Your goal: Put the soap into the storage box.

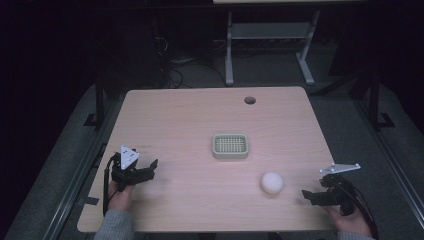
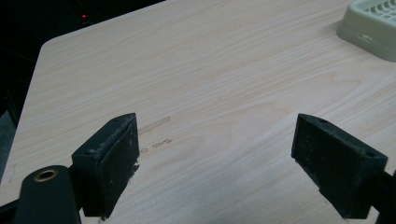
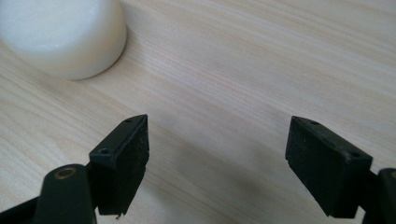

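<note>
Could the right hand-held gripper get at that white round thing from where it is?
Probably yes. The right hand-held gripper is open, and only bare table lies between it and the white round thing close by.

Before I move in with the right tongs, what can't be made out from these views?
- White round object: the right gripper view's top and left edges cut it off; small and soft in the high view, so what it is stays unclear.
- Green slotted tray: cropped at the left gripper view's corner.
- Tray contents: too small in the high view.
</note>
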